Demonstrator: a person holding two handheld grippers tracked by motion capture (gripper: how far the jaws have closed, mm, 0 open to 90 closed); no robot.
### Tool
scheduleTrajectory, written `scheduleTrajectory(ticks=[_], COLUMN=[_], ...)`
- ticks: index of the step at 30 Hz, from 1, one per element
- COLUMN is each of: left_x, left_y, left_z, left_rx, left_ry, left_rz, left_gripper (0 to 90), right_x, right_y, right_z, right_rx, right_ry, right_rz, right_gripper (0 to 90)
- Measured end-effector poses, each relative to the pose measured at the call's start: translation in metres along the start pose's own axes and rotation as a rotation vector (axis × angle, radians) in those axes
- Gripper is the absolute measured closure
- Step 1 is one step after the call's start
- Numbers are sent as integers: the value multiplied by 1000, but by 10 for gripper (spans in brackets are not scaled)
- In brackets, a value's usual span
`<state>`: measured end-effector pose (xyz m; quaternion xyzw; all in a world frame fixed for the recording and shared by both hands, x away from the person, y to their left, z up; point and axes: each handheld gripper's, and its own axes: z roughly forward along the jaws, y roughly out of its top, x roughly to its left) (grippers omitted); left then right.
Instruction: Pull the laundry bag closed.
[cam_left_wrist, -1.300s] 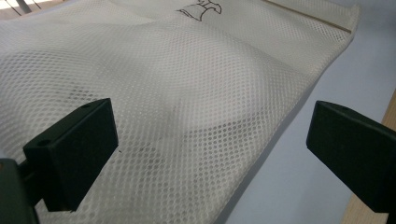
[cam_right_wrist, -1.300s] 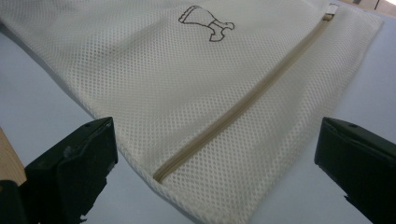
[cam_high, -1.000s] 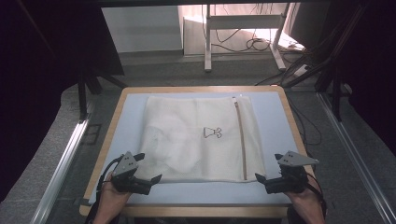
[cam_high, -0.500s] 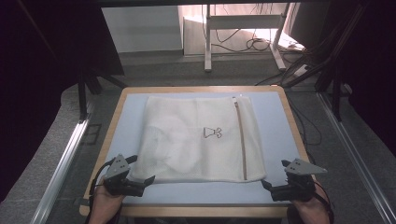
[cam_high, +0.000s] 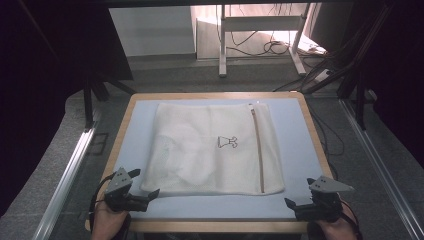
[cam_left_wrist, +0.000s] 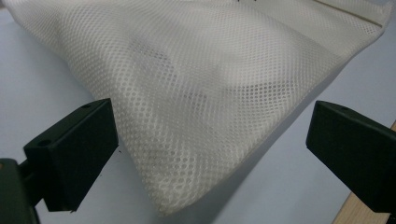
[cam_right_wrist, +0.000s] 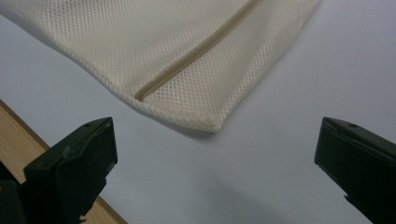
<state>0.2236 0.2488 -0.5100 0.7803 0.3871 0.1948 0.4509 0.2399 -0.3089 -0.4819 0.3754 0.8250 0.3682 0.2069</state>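
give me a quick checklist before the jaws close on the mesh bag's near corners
1. Left gripper jaws open: ok.
2. Right gripper jaws open: ok.
3. Mesh bag near left corner between the left jaws: ok, it lies in the gap.
4. Near right corner between the right jaws: not ok, it lies ahead of them.
5. Bag flat on the table: ok, slightly lumpy at left.
6. Zipper shut: cannot tell.

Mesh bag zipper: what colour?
Tan zipper on the cream mesh bag; clearest in the right gripper view.
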Motion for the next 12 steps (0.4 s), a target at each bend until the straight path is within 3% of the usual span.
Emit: scheduleTrajectory(ticks=[12], left_x=[3], left_y=[-4], left_z=[1], left_rx=[21], left_ry=[-5], left_rz=[-22], left_gripper=[21], right_x=[-2], right_y=[-2], right_z=[2], right_rx=[19], right_ry=[-2], right_rz=[8], right_gripper=[0])
